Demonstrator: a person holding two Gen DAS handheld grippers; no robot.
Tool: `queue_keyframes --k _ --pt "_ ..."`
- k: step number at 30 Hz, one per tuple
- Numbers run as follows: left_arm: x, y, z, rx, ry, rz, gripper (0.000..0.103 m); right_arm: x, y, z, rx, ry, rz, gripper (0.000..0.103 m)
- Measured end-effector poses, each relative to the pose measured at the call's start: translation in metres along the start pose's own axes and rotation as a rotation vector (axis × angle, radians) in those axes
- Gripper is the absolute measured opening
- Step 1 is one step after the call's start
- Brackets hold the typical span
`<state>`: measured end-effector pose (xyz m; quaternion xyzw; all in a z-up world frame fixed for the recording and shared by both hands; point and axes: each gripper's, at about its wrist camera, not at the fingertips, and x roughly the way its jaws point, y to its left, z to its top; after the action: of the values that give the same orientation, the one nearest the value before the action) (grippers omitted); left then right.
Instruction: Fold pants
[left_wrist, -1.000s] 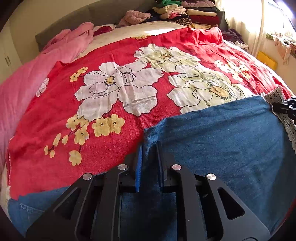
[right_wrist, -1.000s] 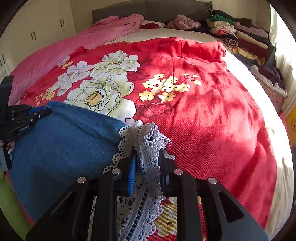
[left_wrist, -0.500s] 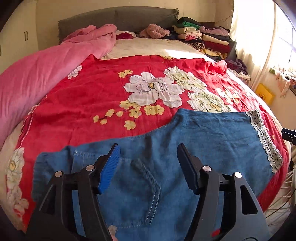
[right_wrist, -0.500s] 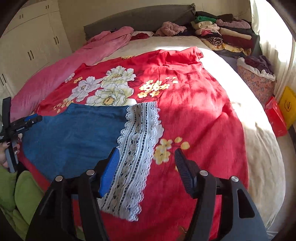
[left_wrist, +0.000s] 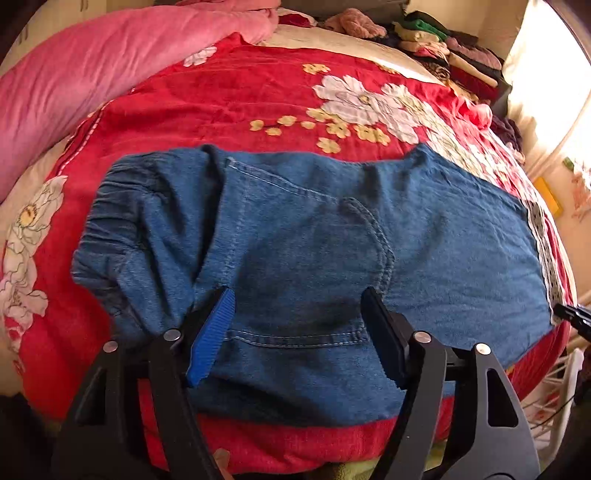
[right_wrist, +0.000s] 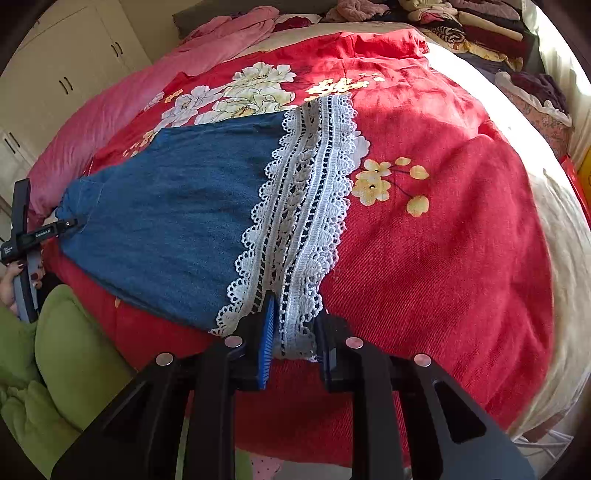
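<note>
Blue denim pants (left_wrist: 314, 229) lie flat across the red floral blanket (left_wrist: 221, 103), elastic waist at the left, white lace hem (left_wrist: 543, 251) at the right. My left gripper (left_wrist: 297, 299) hovers over the back pocket near the waist. Its jaws are opening, and denim lies under them without the pads pressing it. In the right wrist view the lace hem (right_wrist: 303, 206) runs toward me. My right gripper (right_wrist: 295, 314) is closing, and its pads pinch the near end of the lace. The left gripper (right_wrist: 55, 230) shows at the far left by the waist, held by a hand.
A pink quilt (left_wrist: 92, 74) is bunched along the bed's left side. Stacks of folded clothes (left_wrist: 450, 55) sit at the head. A basket of clothes (right_wrist: 535, 99) stands right of the bed, white wardrobe doors (right_wrist: 74, 74) left. Green fabric (right_wrist: 74, 350) lies below the near edge.
Both grippers let go of the pants and pulled back. The left one then shifted toward the waist and stays open. The right one came down and closed on the lace hem's near end.
</note>
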<state>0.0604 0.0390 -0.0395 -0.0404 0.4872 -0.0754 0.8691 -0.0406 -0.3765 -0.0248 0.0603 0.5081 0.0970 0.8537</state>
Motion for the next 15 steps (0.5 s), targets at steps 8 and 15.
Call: queue_keyframes --k 8,15 --pt "-0.003 -0.001 -0.001 0.008 -0.01 0.001 0.061 0.001 -0.003 -0.007 0.017 -0.007 -0.023 0.033" --pt "-0.034 -0.023 0.004 0.043 -0.1 0.001 0.075 -0.048 0.018 0.001 -0.048 -0.18 -0.032 0.054"
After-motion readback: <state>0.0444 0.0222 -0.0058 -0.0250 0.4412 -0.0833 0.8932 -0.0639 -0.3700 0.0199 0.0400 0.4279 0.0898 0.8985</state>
